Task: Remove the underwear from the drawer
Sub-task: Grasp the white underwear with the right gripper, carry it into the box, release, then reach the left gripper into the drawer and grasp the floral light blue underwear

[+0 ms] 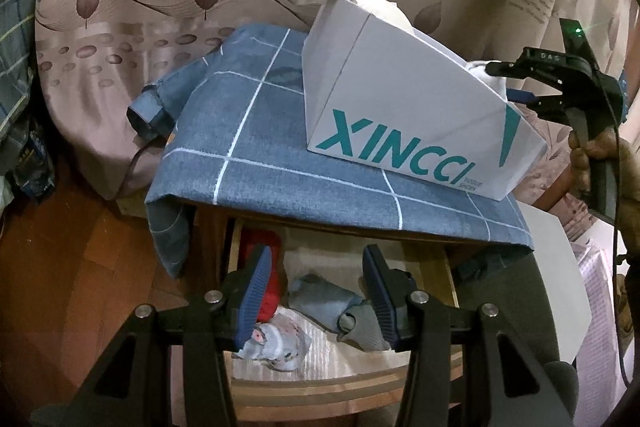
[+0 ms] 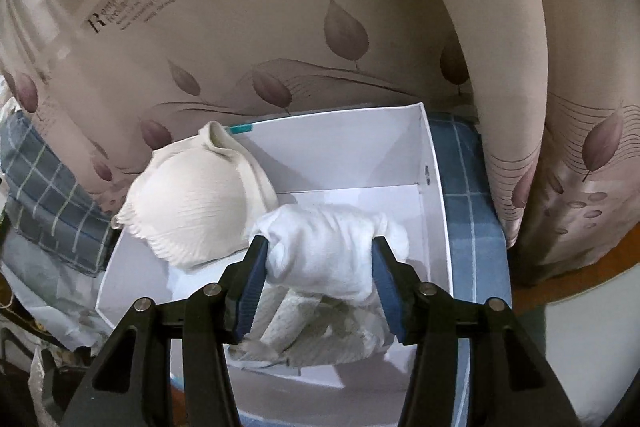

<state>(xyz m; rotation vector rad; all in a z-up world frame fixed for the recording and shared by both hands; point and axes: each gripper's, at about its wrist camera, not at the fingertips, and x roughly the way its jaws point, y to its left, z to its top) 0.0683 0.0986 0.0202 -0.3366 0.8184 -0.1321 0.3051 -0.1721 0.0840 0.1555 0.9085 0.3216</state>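
Observation:
In the left wrist view my left gripper (image 1: 317, 253) hangs open over the pulled-out wooden drawer (image 1: 344, 383). Inside lie a red garment (image 1: 272, 291), a rolled grey piece of underwear (image 1: 324, 299) and a small patterned piece (image 1: 280, 343). Nothing is pressed between the pads. My right gripper (image 2: 320, 243) is above the white XINCCI box (image 2: 352, 147), shut on bunched white underwear (image 2: 324, 251) that spans from pad to pad. A cream bra (image 2: 192, 203) drapes over the box's left rim, and a cream knit piece (image 2: 304, 327) lies on its floor. The right gripper (image 1: 508, 83) also shows at the box's (image 1: 400, 95) right end.
A blue checked cloth (image 1: 280, 155) covers the cabinet top under the box and hangs over the drawer's left front. Leaf-print fabric (image 1: 160, 27) rises behind. Wooden floor (image 1: 60, 267) lies to the left. A person's hand (image 1: 592, 155) holds the right gripper's handle.

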